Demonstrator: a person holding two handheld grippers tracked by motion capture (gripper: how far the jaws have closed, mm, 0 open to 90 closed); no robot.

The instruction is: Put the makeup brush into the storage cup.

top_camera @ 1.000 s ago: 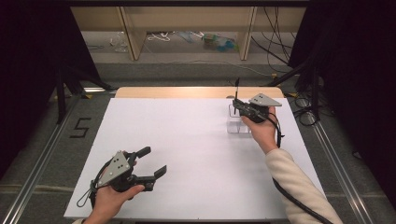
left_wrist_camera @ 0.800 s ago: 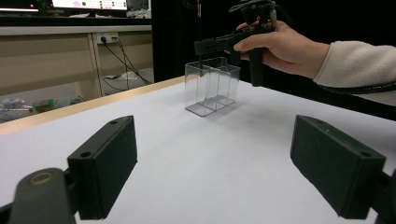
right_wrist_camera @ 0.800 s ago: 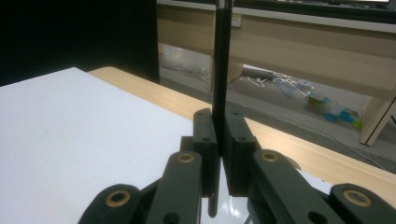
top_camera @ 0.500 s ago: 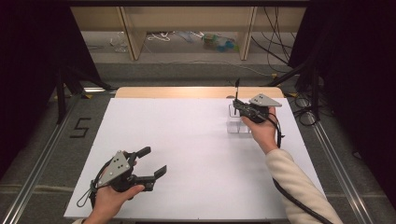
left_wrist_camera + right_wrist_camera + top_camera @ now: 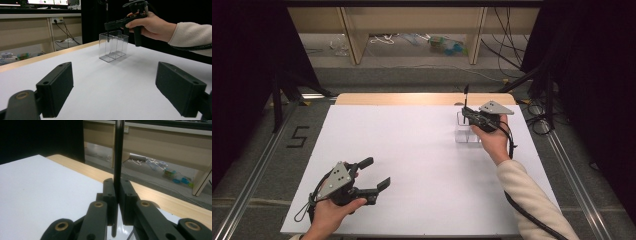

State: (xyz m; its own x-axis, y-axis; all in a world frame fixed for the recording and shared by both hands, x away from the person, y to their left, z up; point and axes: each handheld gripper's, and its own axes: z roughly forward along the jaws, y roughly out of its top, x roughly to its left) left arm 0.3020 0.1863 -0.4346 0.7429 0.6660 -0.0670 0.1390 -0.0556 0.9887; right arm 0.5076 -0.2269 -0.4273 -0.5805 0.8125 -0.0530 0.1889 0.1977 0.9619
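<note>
At the near left corner of the white bench (image 5: 412, 165), the person's left hand (image 5: 329, 217) is holding the left gripper (image 5: 373, 175) low and level, jaws spread wide on nothing. On the floor beside the bench, a "5" (image 5: 298, 137) is showing. Farther right, the right gripper (image 5: 465, 116) is hovering over a clear divided box (image 5: 113, 46), jaws pinching a thin black rod (image 5: 118, 157) upright, its tip dipping into the box.
</note>
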